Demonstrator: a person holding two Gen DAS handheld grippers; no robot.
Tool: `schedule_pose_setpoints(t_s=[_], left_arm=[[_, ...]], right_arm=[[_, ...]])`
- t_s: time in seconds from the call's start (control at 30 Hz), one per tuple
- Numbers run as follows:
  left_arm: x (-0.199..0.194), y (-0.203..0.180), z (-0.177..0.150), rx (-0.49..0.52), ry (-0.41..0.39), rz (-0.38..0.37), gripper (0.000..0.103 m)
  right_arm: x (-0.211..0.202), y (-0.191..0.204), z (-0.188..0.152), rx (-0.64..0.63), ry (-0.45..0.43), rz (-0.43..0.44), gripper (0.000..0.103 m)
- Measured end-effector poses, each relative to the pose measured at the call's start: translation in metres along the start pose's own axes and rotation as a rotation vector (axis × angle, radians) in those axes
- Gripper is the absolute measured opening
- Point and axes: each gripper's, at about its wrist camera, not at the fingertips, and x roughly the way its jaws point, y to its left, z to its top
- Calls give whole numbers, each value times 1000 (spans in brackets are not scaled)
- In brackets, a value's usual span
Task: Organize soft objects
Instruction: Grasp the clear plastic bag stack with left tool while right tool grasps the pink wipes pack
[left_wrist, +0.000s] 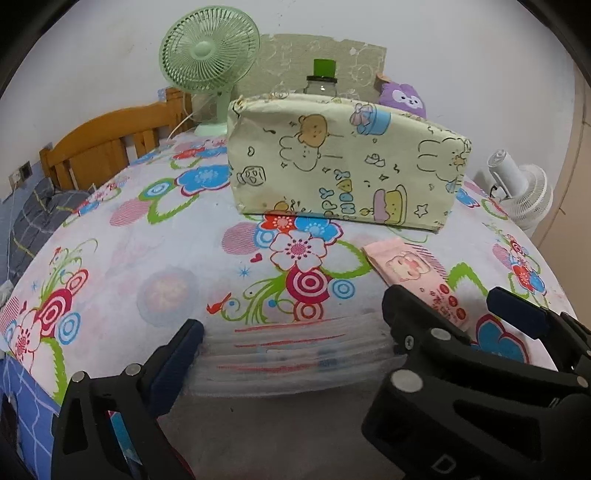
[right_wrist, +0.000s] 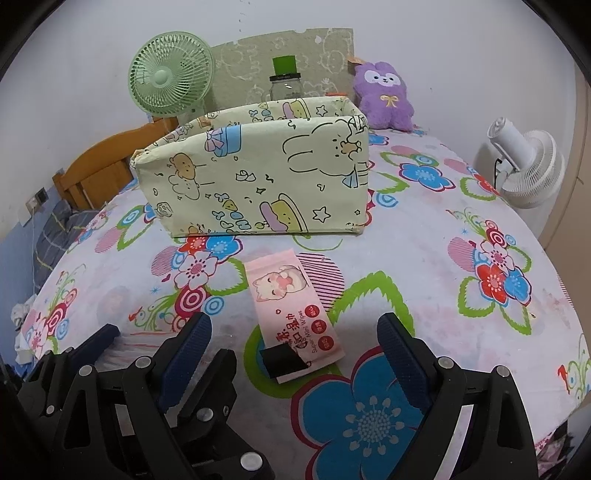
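A pale yellow fabric storage box (left_wrist: 343, 158) with cartoon prints stands on the flowered bedsheet; it also shows in the right wrist view (right_wrist: 255, 177), open at the top. A pink pack of wet wipes (right_wrist: 295, 314) lies flat in front of it, between the fingers of my open right gripper (right_wrist: 295, 336), just beyond their tips. In the left wrist view the wipes pack (left_wrist: 417, 277) lies ahead to the right, with the right gripper's fingers (left_wrist: 513, 310) around its near end. My left gripper (left_wrist: 291, 321) is open and empty above the sheet. A purple plush toy (right_wrist: 384, 96) sits behind the box.
A green desk fan (right_wrist: 170, 77) and a glass jar with a green lid (right_wrist: 286, 83) stand behind the box. A white fan (right_wrist: 524, 162) stands off the bed's right side. A wooden headboard (left_wrist: 103, 144) is at the left.
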Motion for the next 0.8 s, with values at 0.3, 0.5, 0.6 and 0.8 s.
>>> schedule_pose_setpoints(t_s=[0.3, 0.5, 0.6, 0.8], left_arm=[[2, 2, 4, -12, -4, 12, 96], [6, 3, 13, -2, 3, 12, 95], [10, 2, 18, 21, 9, 23, 95], [18, 6, 27, 64, 21, 49, 95]], right_arm=[[3, 1, 3, 1, -12, 10, 93], [6, 3, 10, -6, -19, 12, 93], [10, 3, 14, 1, -17, 10, 93], [23, -3, 21, 26, 9, -27, 93]])
